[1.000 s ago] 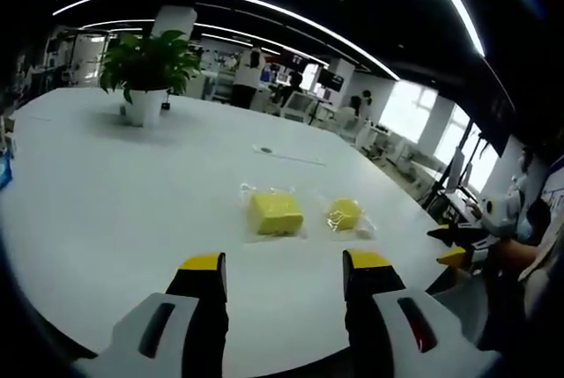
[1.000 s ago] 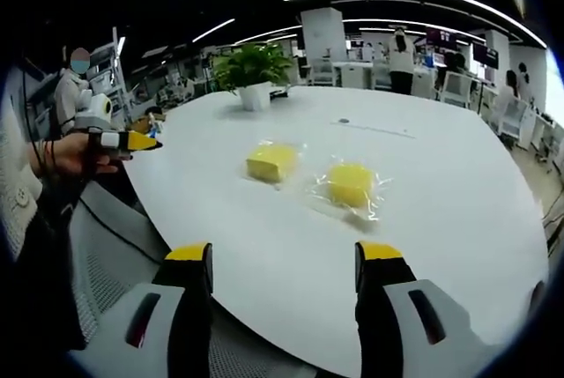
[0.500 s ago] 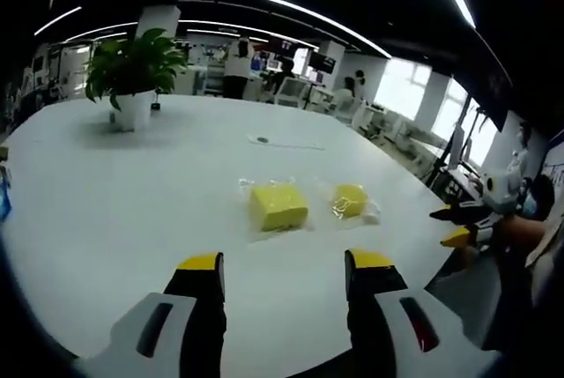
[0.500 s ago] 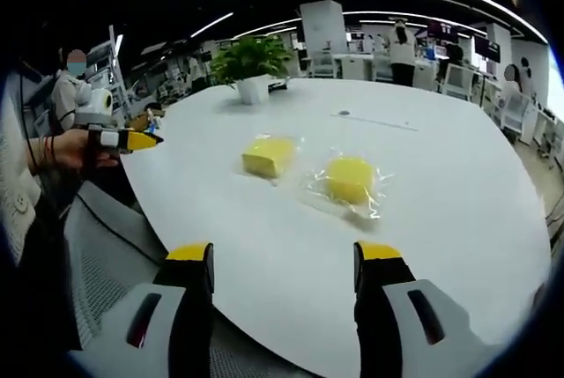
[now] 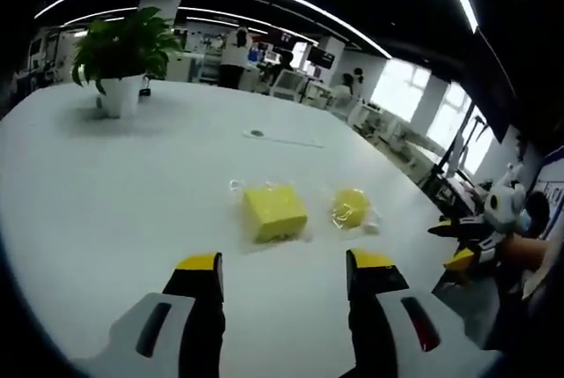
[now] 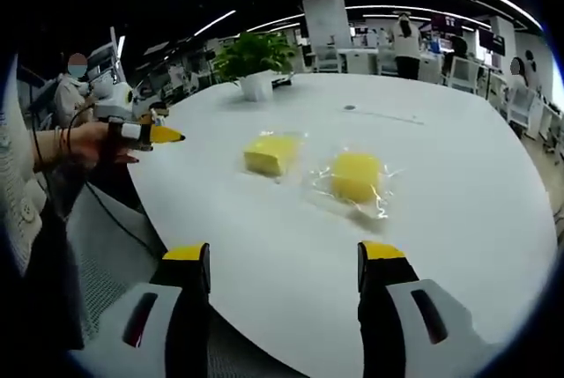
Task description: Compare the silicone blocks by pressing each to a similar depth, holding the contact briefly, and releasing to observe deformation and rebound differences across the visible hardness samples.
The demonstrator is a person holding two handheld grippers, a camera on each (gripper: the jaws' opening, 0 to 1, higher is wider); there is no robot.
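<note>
Silicone blocks (image 5: 274, 211) (image 5: 350, 206) in clear wrap, side by side mid-tabletop (image 5: 106, 193), at 12 o'clock of left gripper (image 5: 285, 263). Right gripper (image 6: 284, 256) likewise short. Both jaws apart, empty, ready for pressing.

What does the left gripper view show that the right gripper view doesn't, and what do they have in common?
Left gripper view: bright windows along the far wall, and the right gripper coming in from the side, off the table edge.

Right gripper view: a grey mesh chair beside the table, and a hand holding the left gripper near the table's edge.

Both: the white table, two yellow blocks in clear wrappers, a squarer one and a rounder one, and a potted plant at the far end. Each view's own jaws stand open, touching nothing.
</note>
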